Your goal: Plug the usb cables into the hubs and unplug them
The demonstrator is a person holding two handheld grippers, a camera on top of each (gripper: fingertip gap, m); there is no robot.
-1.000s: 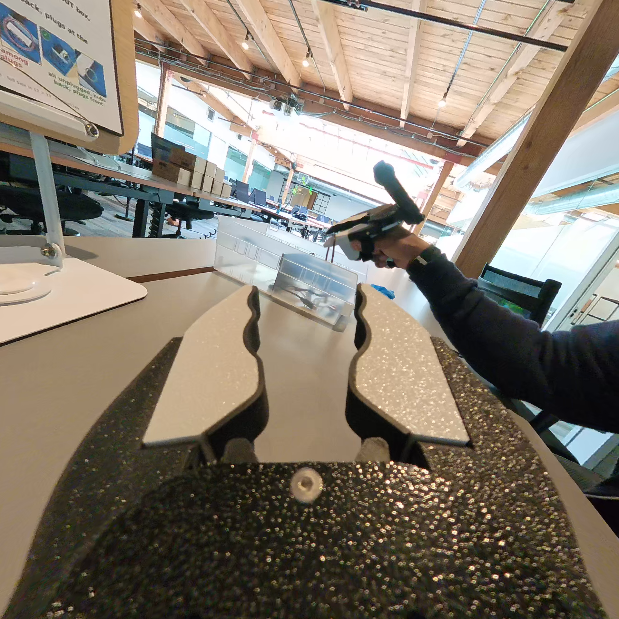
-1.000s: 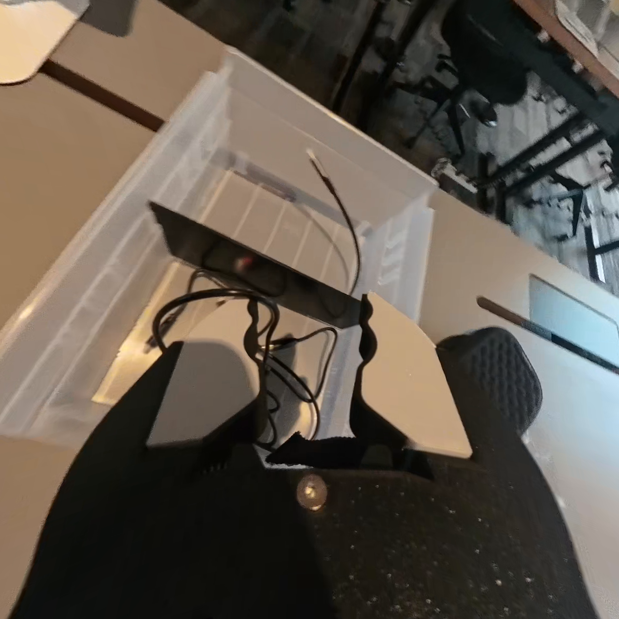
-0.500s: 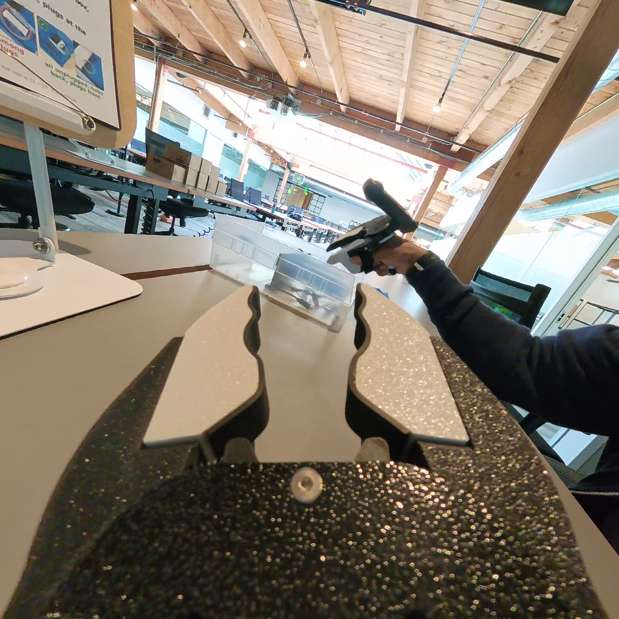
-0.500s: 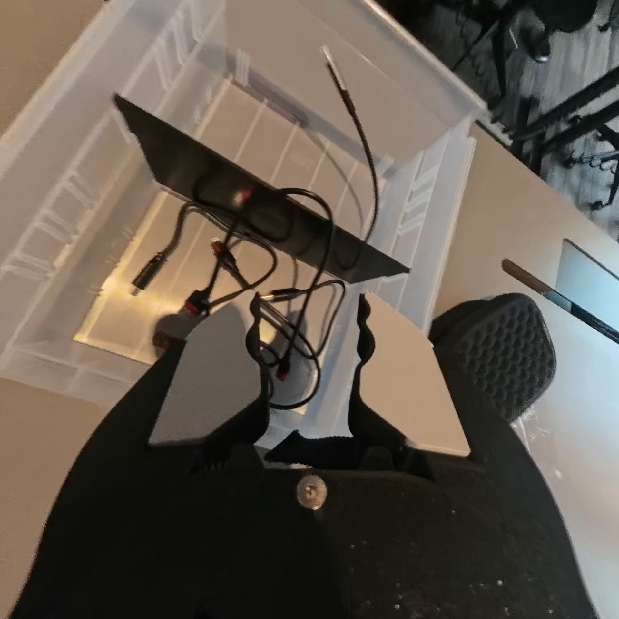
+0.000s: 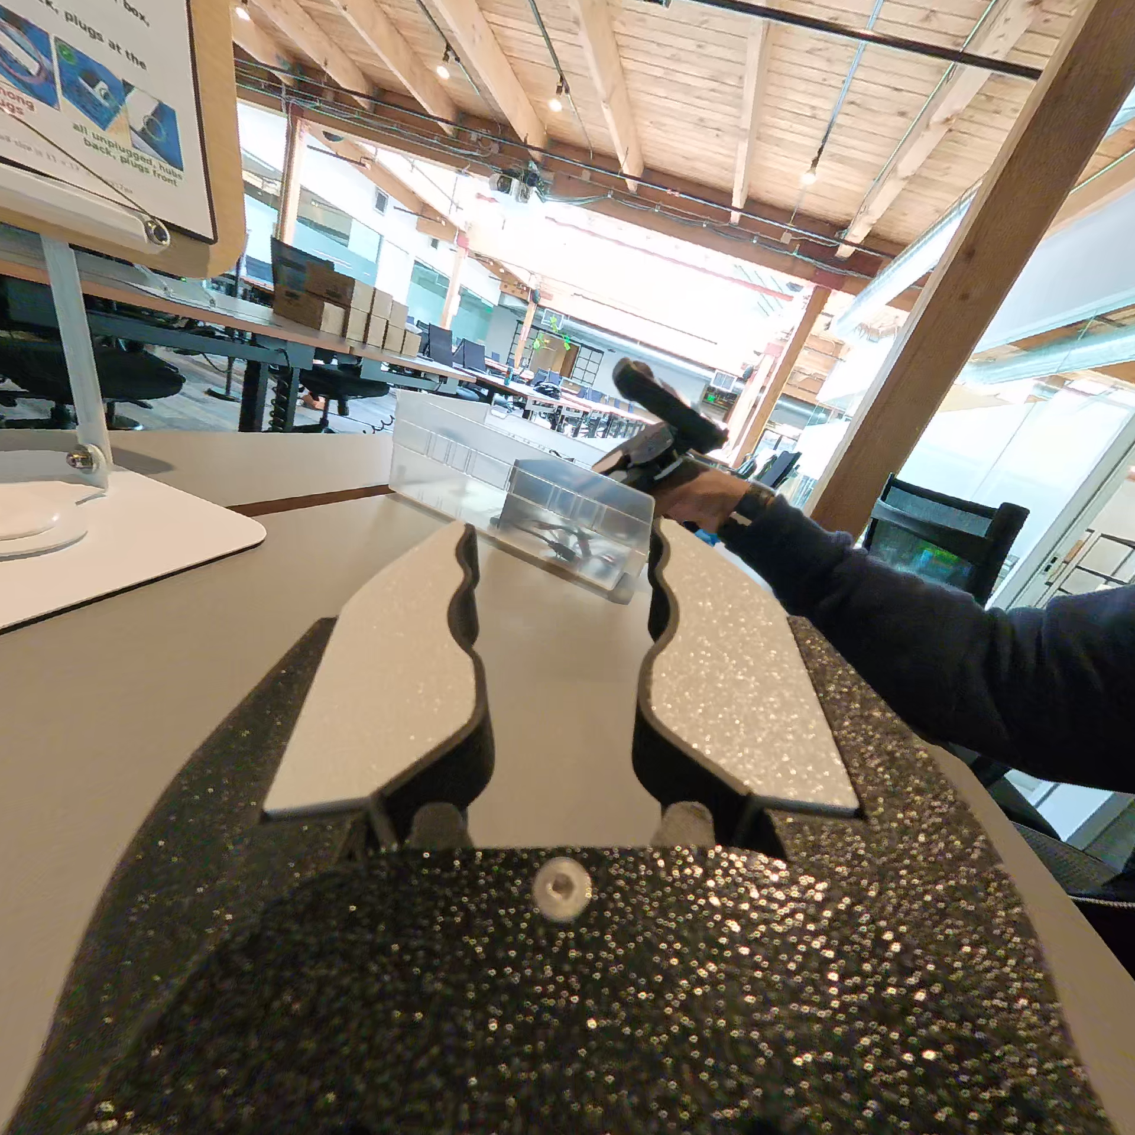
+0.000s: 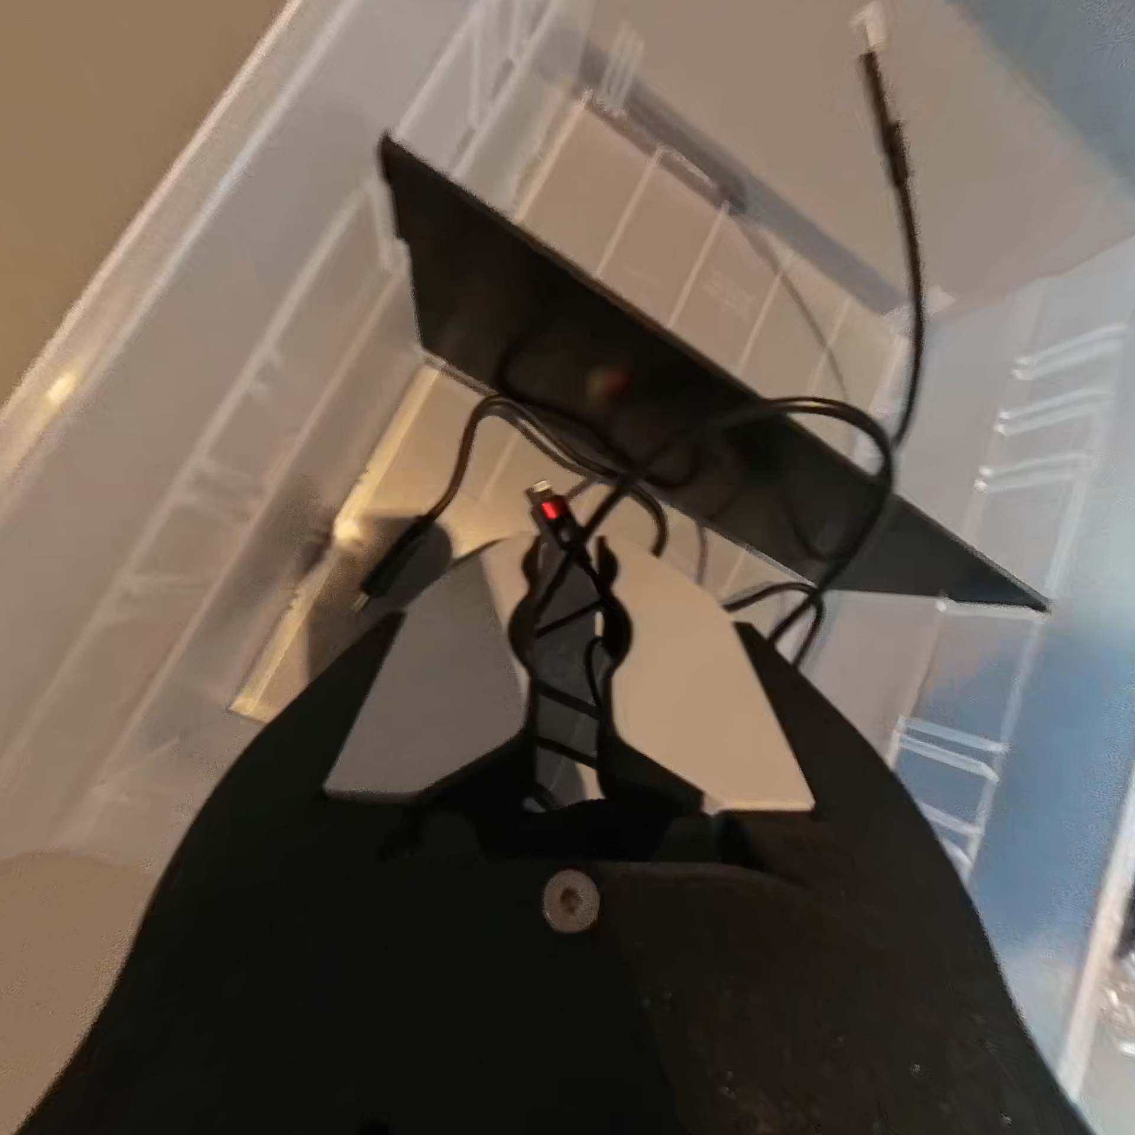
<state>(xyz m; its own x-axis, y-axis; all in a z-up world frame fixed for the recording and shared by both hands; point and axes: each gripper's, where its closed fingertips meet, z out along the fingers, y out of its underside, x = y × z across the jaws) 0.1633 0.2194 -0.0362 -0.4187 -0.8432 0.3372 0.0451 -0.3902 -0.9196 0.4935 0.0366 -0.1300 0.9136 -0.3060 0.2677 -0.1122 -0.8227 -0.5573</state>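
A clear plastic bin [image 5: 430, 454] stands on the grey table ahead of my left gripper [image 5: 560, 540], which is open, empty and low over the table. Black USB cables [image 5: 571, 543] lie in the bin's near compartment. A hand holds my right gripper [image 5: 651, 442] tilted down into the bin. In the right wrist view my right gripper [image 6: 570, 549] is shut on a black cable with a red-marked plug [image 6: 551, 510] sticking out past the fingertips. A black divider panel [image 6: 553, 319] crosses the bin [image 6: 215, 368] just beyond. Other loose cables [image 6: 903, 202] tangle around it.
A white stand base [image 5: 92, 528] with a sign board [image 5: 104, 92] stands at the table's left. A dark sleeve [image 5: 921, 663] reaches across from the right. A wooden post [image 5: 982, 245] and a black chair [image 5: 939, 540] stand beyond the table's right edge. Across from one pair of fingers to the other is roughly 40 cm.
My right gripper has dropped lower into the bin and its fingers have closed on the red-marked cable. My left gripper has hardly moved and stays open.
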